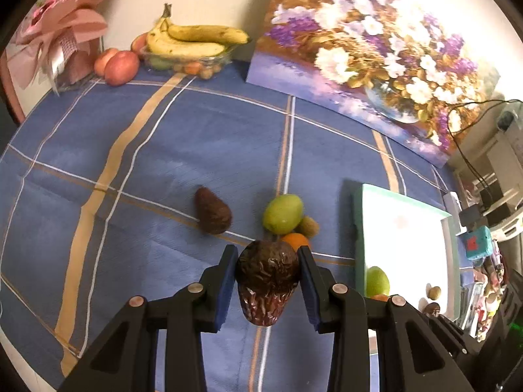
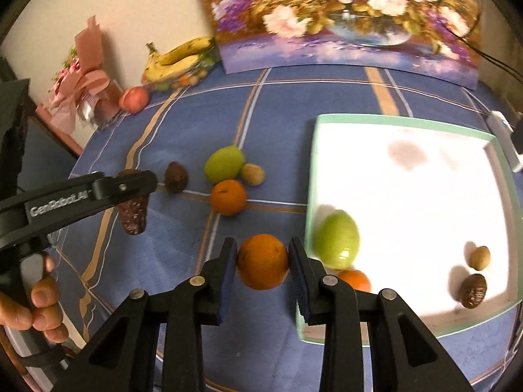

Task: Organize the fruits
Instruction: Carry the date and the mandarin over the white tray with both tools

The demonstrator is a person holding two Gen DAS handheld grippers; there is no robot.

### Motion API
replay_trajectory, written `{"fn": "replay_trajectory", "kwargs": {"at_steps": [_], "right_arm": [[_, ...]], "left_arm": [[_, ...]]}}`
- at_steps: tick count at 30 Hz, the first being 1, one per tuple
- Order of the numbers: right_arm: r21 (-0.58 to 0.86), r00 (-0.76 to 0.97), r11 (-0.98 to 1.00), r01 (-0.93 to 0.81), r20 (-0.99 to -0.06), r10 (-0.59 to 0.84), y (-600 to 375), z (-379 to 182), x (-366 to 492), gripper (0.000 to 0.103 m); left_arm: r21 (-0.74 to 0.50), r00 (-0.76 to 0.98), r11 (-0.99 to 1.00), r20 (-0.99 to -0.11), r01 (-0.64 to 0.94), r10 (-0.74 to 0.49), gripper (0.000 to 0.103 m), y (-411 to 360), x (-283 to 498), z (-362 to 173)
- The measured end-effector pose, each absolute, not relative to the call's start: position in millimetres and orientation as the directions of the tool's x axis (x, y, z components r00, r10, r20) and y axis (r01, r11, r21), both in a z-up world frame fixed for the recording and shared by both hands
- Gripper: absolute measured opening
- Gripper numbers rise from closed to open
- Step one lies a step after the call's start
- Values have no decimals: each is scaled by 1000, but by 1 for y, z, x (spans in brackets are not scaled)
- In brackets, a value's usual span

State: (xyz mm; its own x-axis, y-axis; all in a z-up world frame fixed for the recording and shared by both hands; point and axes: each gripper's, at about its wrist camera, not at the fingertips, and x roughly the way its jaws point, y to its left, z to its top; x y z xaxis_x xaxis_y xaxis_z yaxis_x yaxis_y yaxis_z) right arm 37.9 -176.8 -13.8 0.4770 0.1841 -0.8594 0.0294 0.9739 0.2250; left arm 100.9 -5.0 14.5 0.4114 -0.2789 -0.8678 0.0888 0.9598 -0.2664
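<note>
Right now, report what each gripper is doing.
Left gripper: jaws closed on the dark wrinkled fruit, lifted off the cloth.
Right gripper: jaws closed on the orange, beside the white tray.

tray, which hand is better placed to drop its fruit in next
Right, probably. The right tool holds an orange beside the tray's near rim. The left tool holds a dark wrinkled fruit farther from the tray.

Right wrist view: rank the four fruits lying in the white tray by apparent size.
Largest to smallest:
1. green fruit
2. dark wrinkled fruit
3. small tan fruit
Unranked: the orange, partly hidden behind the right gripper.
</note>
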Motion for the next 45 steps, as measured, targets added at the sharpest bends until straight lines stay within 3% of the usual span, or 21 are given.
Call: {"fn": "replay_trajectory", "kwargs": {"at_steps": [14, 32, 45], "right_arm": [[225, 504, 954, 196, -858, 99, -249, -10, 18, 34], [104, 469, 870, 482, -869, -155, -357, -8, -24, 34], [54, 432, 848, 527, -877, -212, -380, -14, -36, 34]], "left_arm": [[-254, 389, 944, -864, 209, -319, 39, -64, 81, 20], [-259, 290, 862, -866, 436, -407, 39, -170, 50, 10], [-238, 272, 835, -871, 496, -409, 39, -206, 44, -6]]}}
